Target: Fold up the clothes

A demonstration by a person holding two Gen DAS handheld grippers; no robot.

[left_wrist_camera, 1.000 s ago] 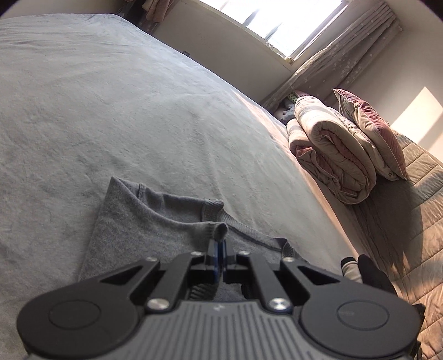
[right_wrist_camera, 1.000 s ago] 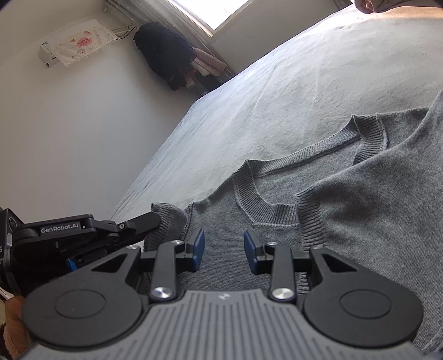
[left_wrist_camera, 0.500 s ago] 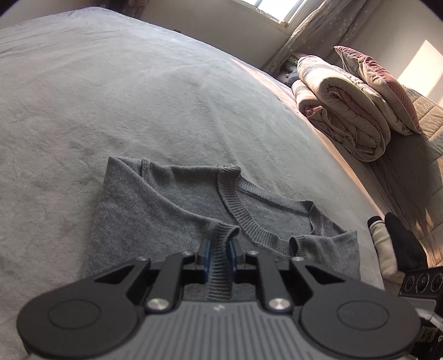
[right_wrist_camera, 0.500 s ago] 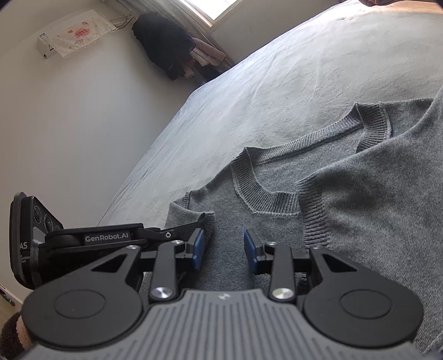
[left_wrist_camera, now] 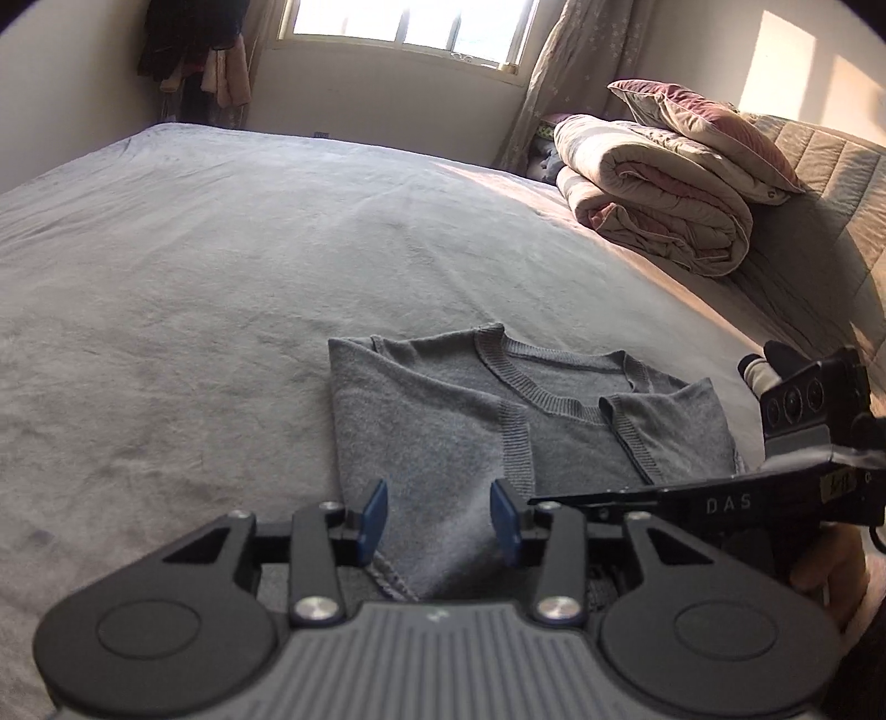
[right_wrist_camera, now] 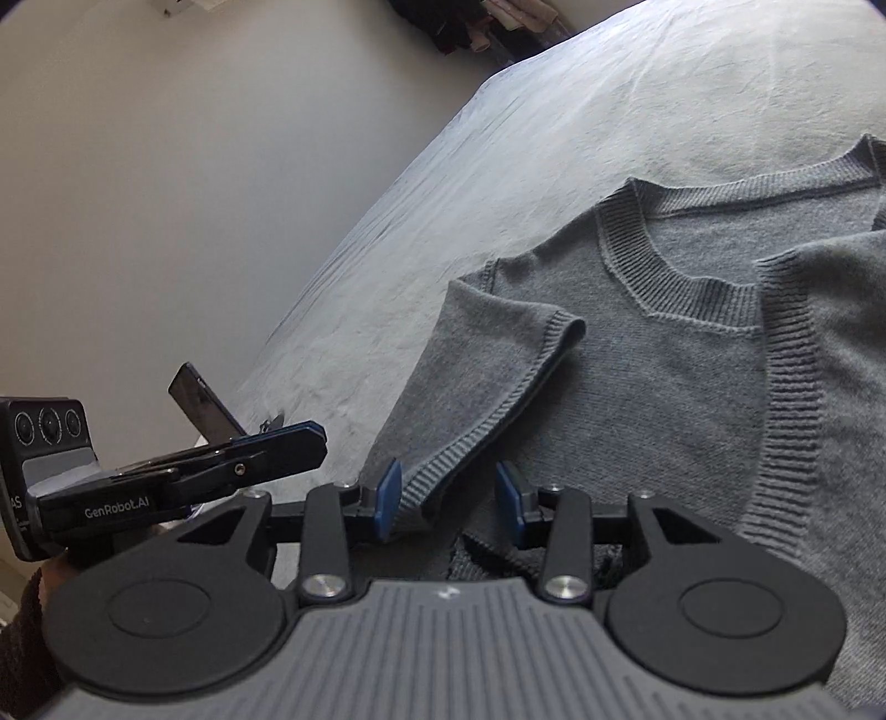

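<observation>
While sweater [left_wrist_camera: 498,432] hem hides under left gripper [left_wrist_camera: 438,512], right gripper [right_wrist_camera: 449,501], both fingers spread, empty.

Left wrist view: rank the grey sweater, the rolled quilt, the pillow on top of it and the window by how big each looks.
1. grey sweater, though it lies nearest the camera
2. rolled quilt
3. window and pillow look alike; the window is cut off by the frame's top, so unranked.
</observation>
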